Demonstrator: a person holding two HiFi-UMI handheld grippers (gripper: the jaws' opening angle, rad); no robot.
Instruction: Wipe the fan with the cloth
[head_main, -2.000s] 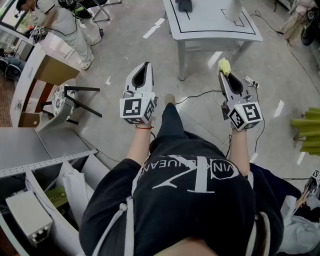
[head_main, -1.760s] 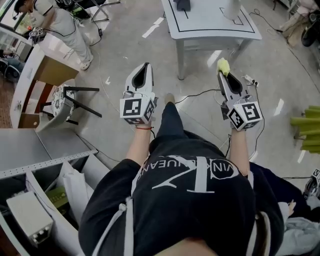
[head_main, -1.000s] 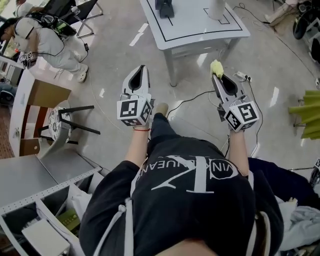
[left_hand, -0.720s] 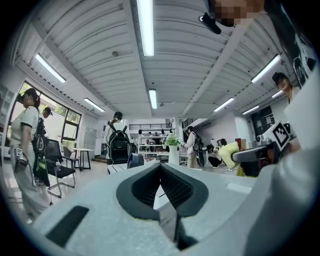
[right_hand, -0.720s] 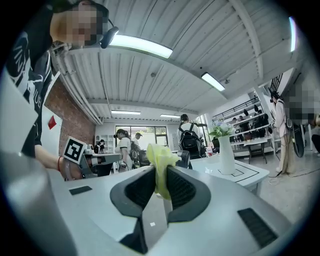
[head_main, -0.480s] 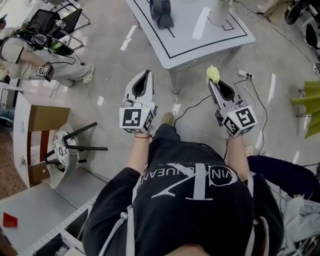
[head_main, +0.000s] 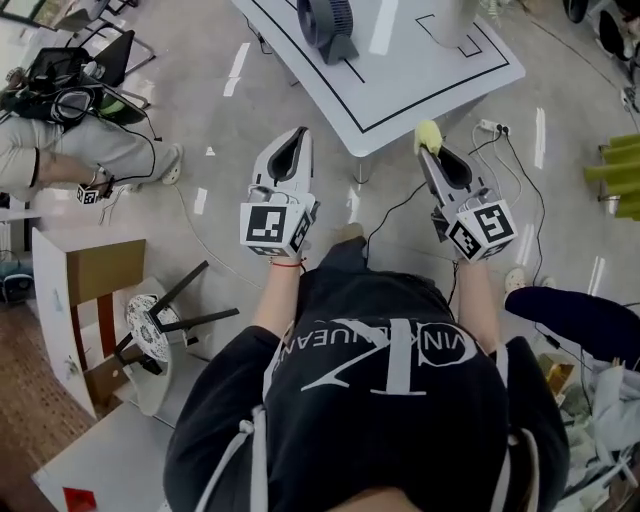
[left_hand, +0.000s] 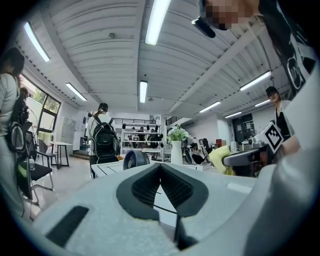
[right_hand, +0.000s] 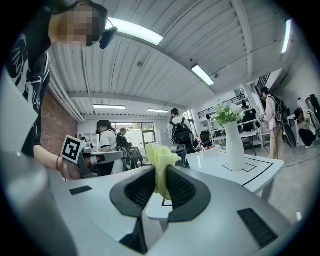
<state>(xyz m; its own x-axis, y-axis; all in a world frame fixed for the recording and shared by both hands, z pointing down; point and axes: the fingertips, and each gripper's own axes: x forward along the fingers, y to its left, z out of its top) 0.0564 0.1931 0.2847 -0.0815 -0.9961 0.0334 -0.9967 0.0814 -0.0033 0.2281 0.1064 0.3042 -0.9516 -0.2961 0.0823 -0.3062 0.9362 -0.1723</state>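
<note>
While the right gripper (head_main: 431, 155) pinches cloth (head_main: 428, 134), the fan (head_main: 330, 20) stands apart.

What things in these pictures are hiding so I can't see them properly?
Fan: in the head view the top edge cuts it off. In the right gripper view the yellow cloth, pinched in the right gripper, covers most of it. In the left gripper view it is too small to show any dust.
Vase: in the head view the top edge cuts off its upper part.
</note>
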